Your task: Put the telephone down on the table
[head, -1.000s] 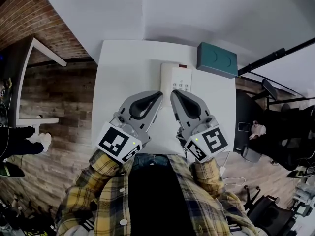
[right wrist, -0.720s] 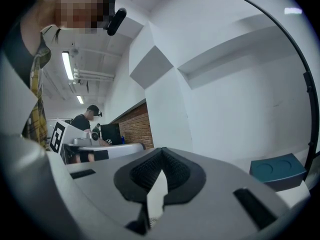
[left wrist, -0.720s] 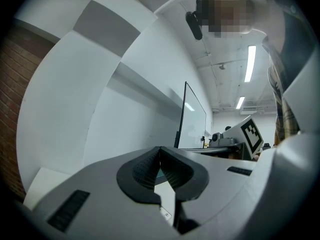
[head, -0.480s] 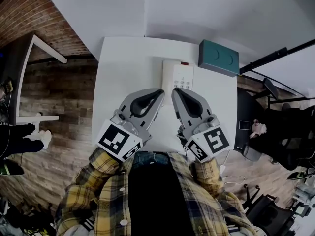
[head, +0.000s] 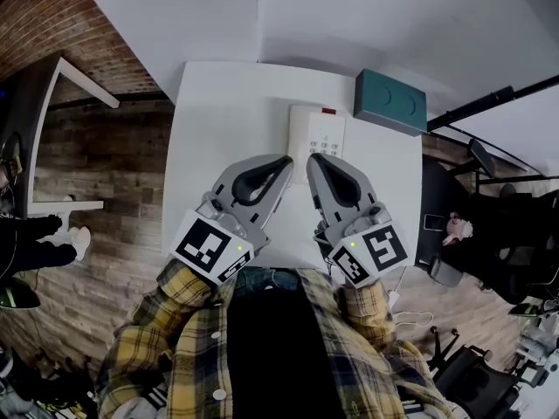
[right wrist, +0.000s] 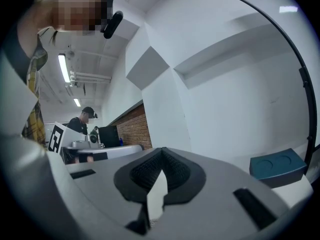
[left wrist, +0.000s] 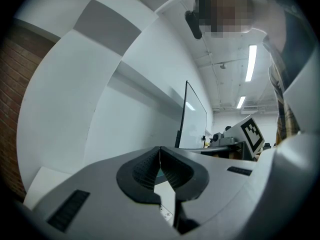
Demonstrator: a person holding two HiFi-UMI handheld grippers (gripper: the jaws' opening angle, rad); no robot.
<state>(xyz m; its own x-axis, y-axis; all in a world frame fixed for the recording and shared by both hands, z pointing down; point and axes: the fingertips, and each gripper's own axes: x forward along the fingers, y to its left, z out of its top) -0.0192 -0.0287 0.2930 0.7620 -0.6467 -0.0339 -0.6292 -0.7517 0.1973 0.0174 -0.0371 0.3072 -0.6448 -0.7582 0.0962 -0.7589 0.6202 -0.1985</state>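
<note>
You are holding the grey left gripper (head: pixel 283 164) and grey right gripper (head: pixel 312 159) side by side at centre frame, each with jaws together, gripping nothing. The white rectangular push-button telephone (head: pixel 316 133) is lying on the white table (head: pixel 218 120), just above their tips, near a teal box (head: pixel 389 102).

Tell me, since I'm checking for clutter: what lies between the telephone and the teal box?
Nothing: the head view shows only a narrow bare strip of table between the telephone and the teal box.
</note>
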